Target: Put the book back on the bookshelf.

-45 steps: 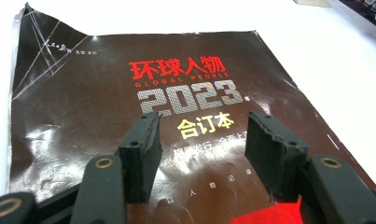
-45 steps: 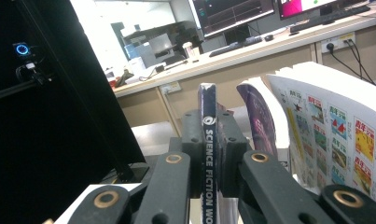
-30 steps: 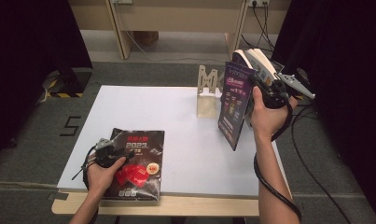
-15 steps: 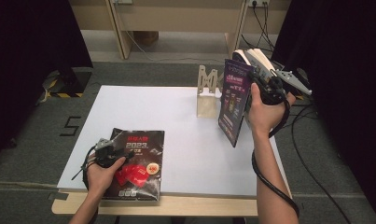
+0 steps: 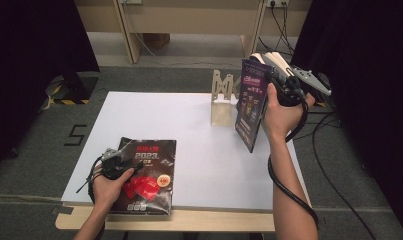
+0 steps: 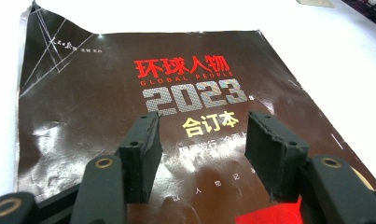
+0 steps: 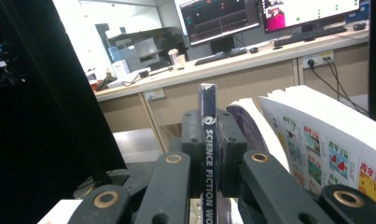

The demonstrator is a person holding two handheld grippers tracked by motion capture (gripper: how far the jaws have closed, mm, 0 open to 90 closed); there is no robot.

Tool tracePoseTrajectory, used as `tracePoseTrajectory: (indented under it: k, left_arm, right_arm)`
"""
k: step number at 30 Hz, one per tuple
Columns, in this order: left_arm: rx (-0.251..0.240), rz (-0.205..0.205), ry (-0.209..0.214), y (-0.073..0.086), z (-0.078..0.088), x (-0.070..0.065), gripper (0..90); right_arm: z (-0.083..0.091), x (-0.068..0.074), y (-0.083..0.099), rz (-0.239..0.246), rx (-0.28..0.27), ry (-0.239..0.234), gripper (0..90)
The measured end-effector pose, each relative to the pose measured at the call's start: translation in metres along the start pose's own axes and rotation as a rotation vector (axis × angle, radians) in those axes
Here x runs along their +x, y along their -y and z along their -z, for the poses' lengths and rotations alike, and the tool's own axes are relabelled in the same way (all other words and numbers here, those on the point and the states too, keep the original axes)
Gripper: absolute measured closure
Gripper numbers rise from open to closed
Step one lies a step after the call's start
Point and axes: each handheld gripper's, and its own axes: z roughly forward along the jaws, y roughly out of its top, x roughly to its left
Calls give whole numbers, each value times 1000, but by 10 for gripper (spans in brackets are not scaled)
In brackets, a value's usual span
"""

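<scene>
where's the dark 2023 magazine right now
The dark magazine lies flat at the near left corner of the white table in the high view, under the open left gripper.

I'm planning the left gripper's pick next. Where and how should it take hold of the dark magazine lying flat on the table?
Grip the dark magazine at its near edge, which reaches the table's front edge, coming in low and level from the person's side. It lies flat, so open fingers hovering over the cover have nothing to close on; one finger probably has to slide beneath that edge, the other on top.
</scene>
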Motion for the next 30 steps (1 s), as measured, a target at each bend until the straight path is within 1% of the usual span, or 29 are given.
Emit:
tracePoseTrajectory:
  k: [4,18,24,27,30]
  left_arm:
    - [0,0,0,0,0,0,445]
    - [-6,7,-1,-1,1,1,445]
    - [-4,8,-2,-1,2,1,446]
    - [-4,7,-2,-1,2,2,445]
    - [-4,9,-1,-1,2,2,445]
  right_arm:
    - [-3,2,-1,10,-1,9,849]
    - [-10,6,-7,25,-1,15,849]
    - [-15,8,-10,35,-3,20,849]
    - [-18,9,-11,30,2,21,849]
    - [-21,8,-11,41,3,25,849]
